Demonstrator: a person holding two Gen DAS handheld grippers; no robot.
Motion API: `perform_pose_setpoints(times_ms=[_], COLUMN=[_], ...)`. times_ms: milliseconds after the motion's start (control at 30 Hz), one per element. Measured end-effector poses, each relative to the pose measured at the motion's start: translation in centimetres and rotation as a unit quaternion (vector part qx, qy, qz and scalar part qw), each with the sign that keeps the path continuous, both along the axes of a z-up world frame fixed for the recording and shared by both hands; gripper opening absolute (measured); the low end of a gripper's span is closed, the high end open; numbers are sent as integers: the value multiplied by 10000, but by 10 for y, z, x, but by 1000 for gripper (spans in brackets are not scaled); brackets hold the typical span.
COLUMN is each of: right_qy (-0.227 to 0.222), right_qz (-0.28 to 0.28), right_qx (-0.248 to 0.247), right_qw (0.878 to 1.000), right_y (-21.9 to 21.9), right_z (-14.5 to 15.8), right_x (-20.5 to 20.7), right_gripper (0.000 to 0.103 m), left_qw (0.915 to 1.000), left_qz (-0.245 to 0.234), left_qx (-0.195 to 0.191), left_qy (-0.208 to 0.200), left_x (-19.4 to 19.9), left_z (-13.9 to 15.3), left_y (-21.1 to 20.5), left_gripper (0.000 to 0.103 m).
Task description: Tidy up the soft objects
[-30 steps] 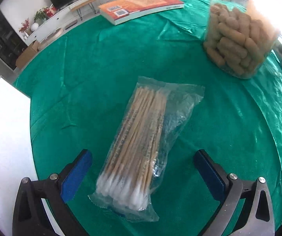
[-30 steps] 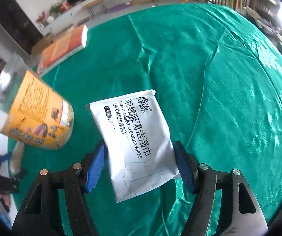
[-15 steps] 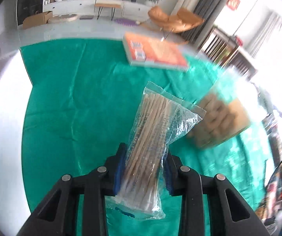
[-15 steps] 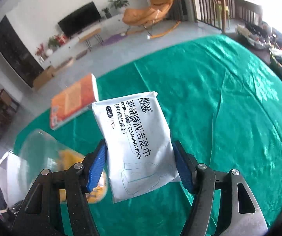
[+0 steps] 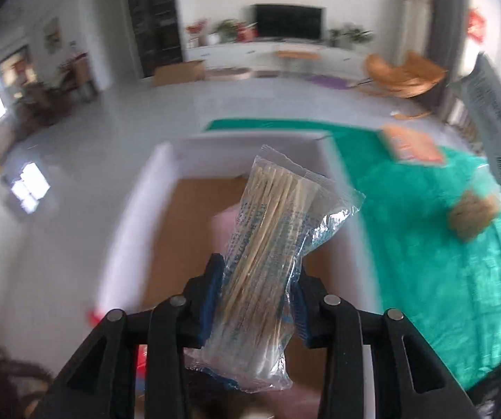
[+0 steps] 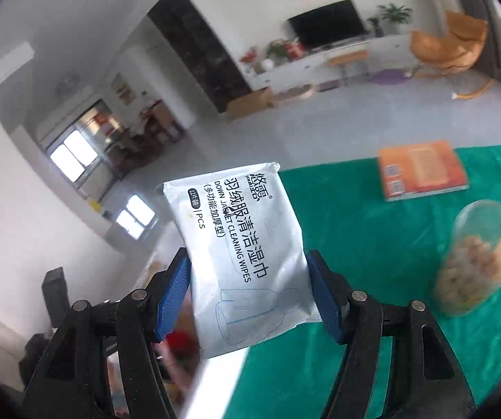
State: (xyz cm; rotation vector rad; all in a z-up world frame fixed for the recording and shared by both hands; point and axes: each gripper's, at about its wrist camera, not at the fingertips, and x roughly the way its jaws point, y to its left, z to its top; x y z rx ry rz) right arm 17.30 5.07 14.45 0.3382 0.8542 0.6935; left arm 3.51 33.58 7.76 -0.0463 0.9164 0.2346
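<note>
My left gripper (image 5: 255, 300) is shut on a clear bag of cotton swabs (image 5: 267, 262) and holds it in the air above an open white-walled box (image 5: 138, 209) with a brown bottom. My right gripper (image 6: 248, 293) is shut on a white pack of cleaning wipes (image 6: 247, 255) and holds it up above the left edge of the green table (image 6: 390, 244). The box is only a blur below the right gripper.
An orange book (image 6: 421, 171) lies at the far side of the green cloth. A clear jar of tan snacks (image 6: 477, 262) lies on its side on the cloth, right of the wipes. Both also show in the left wrist view, the book (image 5: 414, 146) and the jar (image 5: 473, 213).
Both grippers have lifted their packs off the green cloth and swung left. The left one closed on the swab bag and now hangs over the white box.
</note>
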Motion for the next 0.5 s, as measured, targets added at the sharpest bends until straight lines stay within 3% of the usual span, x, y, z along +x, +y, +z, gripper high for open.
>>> perform_pose_setpoints(times_ms=[33,100,167,233,300,400,433,500], right_qy=[113,340,591,711,549,46,-138,-454], right_qz=[260,821,1196,1430,1504,1442,1412,1319], right_qx=[43,45,156,91,-142,-653,-836,-1193], right_qw=[9996,9960,9909,9871,9870,9874,9864,9830], right_y=[27,80,119,140,143,144,143,133], right_z=[-7,-22,-38,-49,-52,-51,-50,-46], right_x=[-6,-21,-35,-46,-58,-75,-80,-84], right_gripper=[69,72,80,80,81,81,81,81], left_qw=[9997,9979,9936,9874,9844,9808,9760,9712], left_qz=[240,639,1019,1403,1520,1695,1847,1941], left_qx=[98,-12,-232,-527,-599,83,443,655], left_qy=[44,-130,-428,-513,-659,-963,-1067,-1217], left_x=[-15,-41,-62,-79,-86,-98,-102,-100], left_z=[-5,-12,-15,-17,-13,9,18,36], left_y=[17,45,64,85,91,78,69,48], left_gripper=[53,101,103,103,103,103,103,103])
